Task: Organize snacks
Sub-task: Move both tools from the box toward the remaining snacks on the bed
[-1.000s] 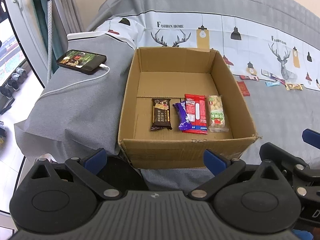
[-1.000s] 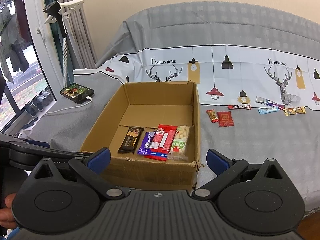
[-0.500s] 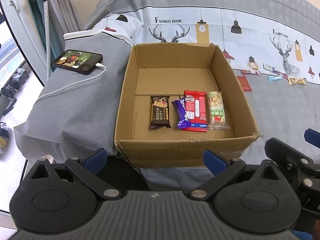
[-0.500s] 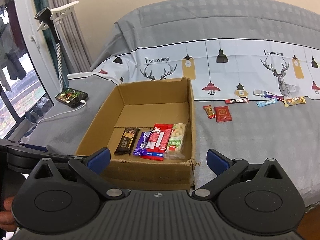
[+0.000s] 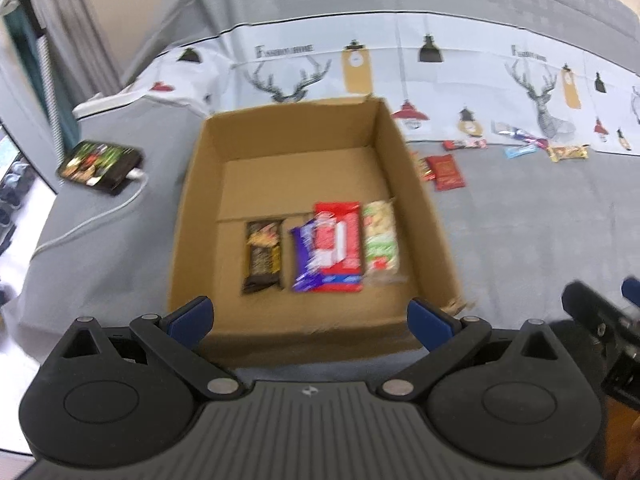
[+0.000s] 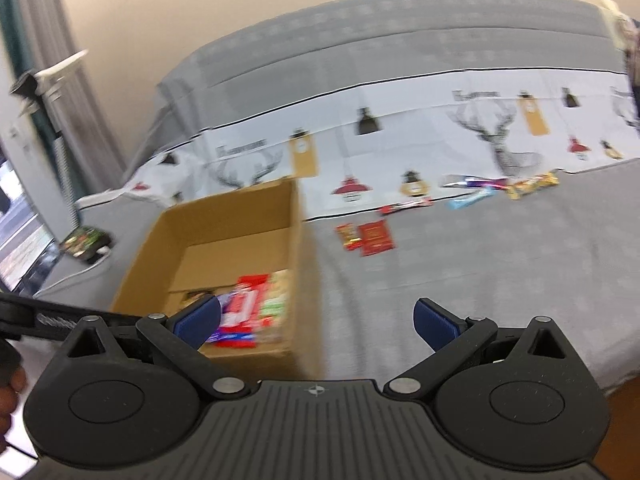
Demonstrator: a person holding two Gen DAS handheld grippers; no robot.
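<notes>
Snacks (image 5: 340, 248), glossy flat wrappers, cardboard box (image 5: 432, 216)

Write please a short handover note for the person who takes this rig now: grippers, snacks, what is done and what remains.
Left gripper: open, holding nothing, facing the cardboard box.
Right gripper: open, holding nothing, facing the bed right of the box.
Done: four snacks lie side by side in the box: brown bar, purple pack, red pack, green-white pack.
Left: loose snacks on the bedspread, two red packets nearest, more wrappers farther away.
</notes>
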